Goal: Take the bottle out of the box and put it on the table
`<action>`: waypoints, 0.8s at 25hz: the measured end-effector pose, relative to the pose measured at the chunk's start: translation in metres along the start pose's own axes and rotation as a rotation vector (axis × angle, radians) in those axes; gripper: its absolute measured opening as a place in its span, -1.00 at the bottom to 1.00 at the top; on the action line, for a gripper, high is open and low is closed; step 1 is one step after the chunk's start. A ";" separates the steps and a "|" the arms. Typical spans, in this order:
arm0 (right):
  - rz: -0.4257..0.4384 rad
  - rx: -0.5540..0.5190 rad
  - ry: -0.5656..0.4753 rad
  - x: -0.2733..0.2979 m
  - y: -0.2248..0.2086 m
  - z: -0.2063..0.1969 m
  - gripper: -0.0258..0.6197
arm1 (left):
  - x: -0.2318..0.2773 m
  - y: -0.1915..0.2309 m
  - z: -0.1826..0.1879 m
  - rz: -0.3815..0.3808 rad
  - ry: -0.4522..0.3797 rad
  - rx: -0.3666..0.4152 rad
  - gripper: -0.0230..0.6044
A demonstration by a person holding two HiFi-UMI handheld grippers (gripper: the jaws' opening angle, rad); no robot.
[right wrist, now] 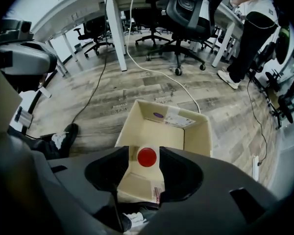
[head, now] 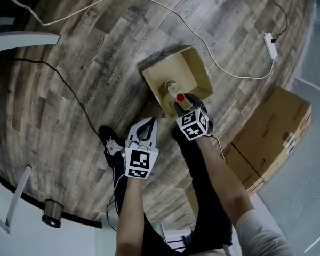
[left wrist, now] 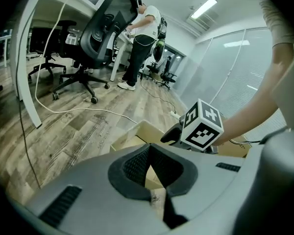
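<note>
While the bottle (right wrist: 147, 157) stands upright, red cap up, inside the open cardboard box (right wrist: 195, 131) on the wooden floor (head: 85, 63), the right claw (head: 182, 101) hangs over it pointing steeply down. It is spread wide, with the cap between its jaws and neither pad pressing it. The left claw (left wrist: 147, 150) is pressed together and empty, beside the box and apart from it.

matt cardboard box (head: 176, 68), wood-grain floor (head: 96, 57)
</note>
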State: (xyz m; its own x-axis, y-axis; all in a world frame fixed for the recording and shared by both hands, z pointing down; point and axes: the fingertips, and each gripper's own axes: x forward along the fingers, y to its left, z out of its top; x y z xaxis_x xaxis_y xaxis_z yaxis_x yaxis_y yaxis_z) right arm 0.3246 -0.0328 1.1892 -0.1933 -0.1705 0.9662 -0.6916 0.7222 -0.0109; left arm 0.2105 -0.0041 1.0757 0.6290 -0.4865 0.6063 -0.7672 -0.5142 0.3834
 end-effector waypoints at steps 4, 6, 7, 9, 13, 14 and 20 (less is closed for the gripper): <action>-0.030 0.017 0.008 0.021 -0.005 -0.004 -0.25 | 0.011 0.011 -0.016 -0.003 0.005 0.005 -0.88; -0.030 0.002 0.037 0.029 -0.007 -0.008 -0.25 | 0.015 0.017 -0.017 0.000 0.003 0.007 -0.88; -0.027 -0.013 0.052 0.033 -0.006 -0.011 -0.25 | 0.017 0.018 -0.017 0.001 0.000 0.011 -0.88; -0.027 -0.042 0.071 0.037 -0.005 -0.016 -0.24 | 0.017 0.019 -0.017 0.002 -0.005 0.019 -0.88; -0.044 -0.056 0.067 0.039 -0.007 -0.015 -0.35 | 0.016 0.020 -0.016 0.003 -0.016 0.027 -0.88; -0.045 -0.059 0.066 0.039 -0.008 -0.013 -0.35 | 0.016 0.020 -0.015 0.003 -0.016 0.031 -0.88; -0.030 -0.058 0.068 0.024 -0.003 -0.015 -0.36 | 0.002 0.012 -0.013 -0.005 -0.011 0.033 -0.88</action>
State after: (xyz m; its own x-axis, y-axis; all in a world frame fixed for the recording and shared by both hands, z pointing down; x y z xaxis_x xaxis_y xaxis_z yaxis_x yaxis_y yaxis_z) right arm 0.3329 -0.0288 1.2163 -0.1242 -0.1478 0.9812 -0.6544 0.7555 0.0310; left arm 0.2012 -0.0021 1.0908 0.6342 -0.4914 0.5970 -0.7597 -0.5395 0.3629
